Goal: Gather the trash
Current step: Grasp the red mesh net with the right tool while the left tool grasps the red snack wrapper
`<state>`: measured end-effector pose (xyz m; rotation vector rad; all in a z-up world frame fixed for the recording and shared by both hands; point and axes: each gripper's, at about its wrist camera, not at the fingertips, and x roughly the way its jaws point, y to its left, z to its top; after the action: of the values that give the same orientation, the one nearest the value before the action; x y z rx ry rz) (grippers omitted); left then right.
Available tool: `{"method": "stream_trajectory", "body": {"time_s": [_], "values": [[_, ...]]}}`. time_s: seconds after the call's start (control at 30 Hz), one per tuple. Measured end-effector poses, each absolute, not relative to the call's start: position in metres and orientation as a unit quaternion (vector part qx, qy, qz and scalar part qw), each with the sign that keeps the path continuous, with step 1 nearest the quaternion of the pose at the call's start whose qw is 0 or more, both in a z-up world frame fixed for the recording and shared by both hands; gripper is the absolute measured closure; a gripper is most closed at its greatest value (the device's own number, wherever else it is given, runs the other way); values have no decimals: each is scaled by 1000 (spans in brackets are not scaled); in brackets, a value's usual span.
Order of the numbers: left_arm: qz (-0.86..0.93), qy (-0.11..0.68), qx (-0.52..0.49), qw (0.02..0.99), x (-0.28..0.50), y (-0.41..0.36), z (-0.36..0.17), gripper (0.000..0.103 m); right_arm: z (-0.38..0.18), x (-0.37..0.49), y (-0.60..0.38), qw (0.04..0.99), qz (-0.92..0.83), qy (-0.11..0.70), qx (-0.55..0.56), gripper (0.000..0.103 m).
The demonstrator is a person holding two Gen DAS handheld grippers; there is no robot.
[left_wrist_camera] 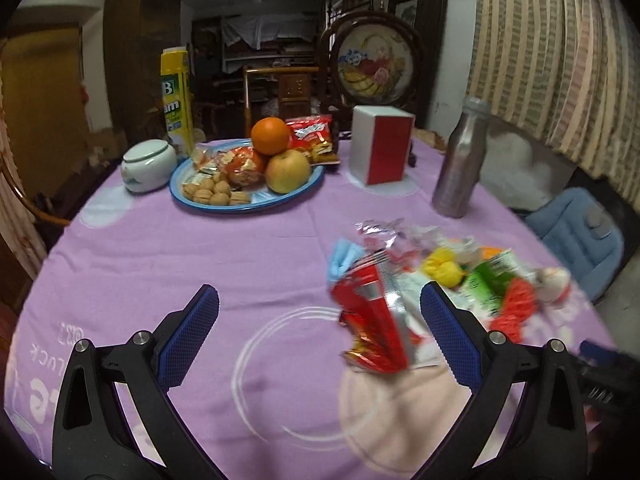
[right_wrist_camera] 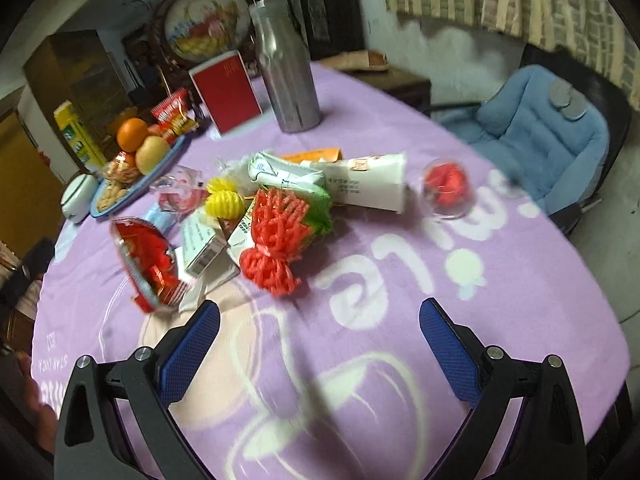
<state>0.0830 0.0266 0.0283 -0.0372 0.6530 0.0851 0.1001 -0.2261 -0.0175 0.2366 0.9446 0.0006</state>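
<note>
A pile of trash lies on the purple tablecloth point(left_wrist_camera: 200, 256): a red foil snack wrapper point(left_wrist_camera: 372, 320), yellow foam netting point(left_wrist_camera: 442, 270), red foam netting point(left_wrist_camera: 516, 308), green and white wrappers. In the right wrist view the pile shows the red wrapper point(right_wrist_camera: 146, 260), the red netting point(right_wrist_camera: 276, 236), the yellow netting point(right_wrist_camera: 224, 198), a white paper carton point(right_wrist_camera: 368, 184) and a clear cup with red inside point(right_wrist_camera: 448, 188). My left gripper point(left_wrist_camera: 320, 320) is open above the cloth, the red wrapper just inside its right finger. My right gripper point(right_wrist_camera: 320, 328) is open and empty, in front of the pile.
A blue plate point(left_wrist_camera: 244, 206) with an orange, an apple, walnuts and snack packs stands at the back. Beside it are a white jar point(left_wrist_camera: 148, 164), a yellow box point(left_wrist_camera: 176, 100), a red-and-white box point(left_wrist_camera: 380, 148) and a metal bottle point(left_wrist_camera: 460, 160). A blue cushioned chair point(right_wrist_camera: 536, 136) stands right.
</note>
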Motion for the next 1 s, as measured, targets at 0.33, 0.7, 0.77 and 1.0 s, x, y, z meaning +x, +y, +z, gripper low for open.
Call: {"method": "stream_trajectory", "body": {"time_s": [0.33, 0.7, 0.77, 1.0], "values": [[40, 369, -69, 926, 99, 49, 2, 6, -42, 160, -183, 876, -9, 479, 60, 30], [1, 419, -121, 900, 106, 53, -15, 6, -29, 109, -206, 893, 16, 444, 74, 71], [-11, 427, -131, 895, 107, 50, -19, 6, -25, 85, -217, 897, 24, 435, 80, 71], [7, 439, -107, 892, 111, 31, -22, 6, -26, 23, -240, 904, 21, 423, 63, 71]]}}
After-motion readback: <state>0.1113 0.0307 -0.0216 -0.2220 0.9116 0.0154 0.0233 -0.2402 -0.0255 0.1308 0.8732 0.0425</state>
